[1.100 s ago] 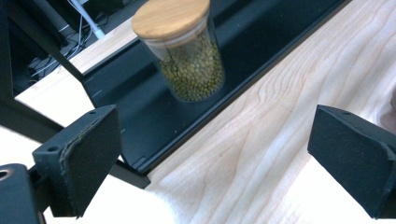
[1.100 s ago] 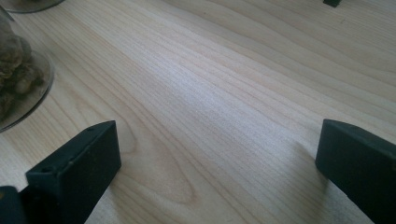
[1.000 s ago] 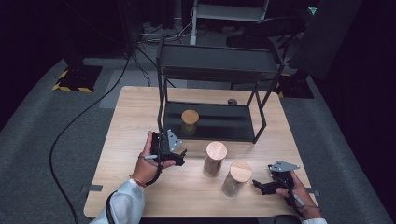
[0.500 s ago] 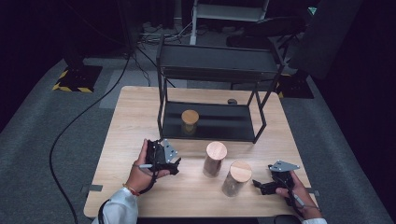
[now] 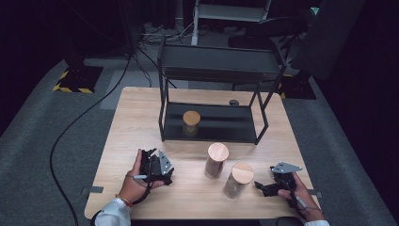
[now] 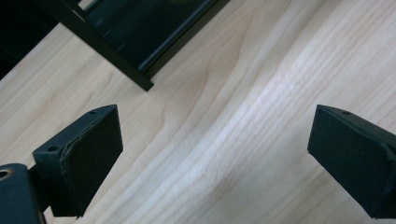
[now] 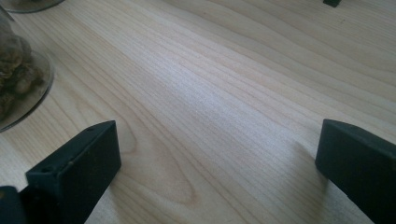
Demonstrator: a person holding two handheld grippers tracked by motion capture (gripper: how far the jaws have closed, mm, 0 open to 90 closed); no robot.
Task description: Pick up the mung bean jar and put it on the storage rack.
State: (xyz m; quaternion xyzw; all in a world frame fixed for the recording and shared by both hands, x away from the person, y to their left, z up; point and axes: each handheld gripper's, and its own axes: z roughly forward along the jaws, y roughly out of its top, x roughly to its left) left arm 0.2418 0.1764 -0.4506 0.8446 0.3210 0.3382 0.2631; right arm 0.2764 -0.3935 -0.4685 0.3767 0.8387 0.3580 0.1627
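Left claw (image 5: 165,181) being held wide, nothing gripped; right claw (image 5: 259,186) also wide, empty. Jar (image 5: 238,179) sitting just left of right claw, probably being lined up next.

Wide-apart jaws over bare table (image 6: 224,140)

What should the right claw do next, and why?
Probably it should slide toward the nearer jar and bring its open jaws around the glass body. The right claw rests on the table just beside this jar, its jaws wide apart with bare wood between them. The left claw is farther from both front jars.
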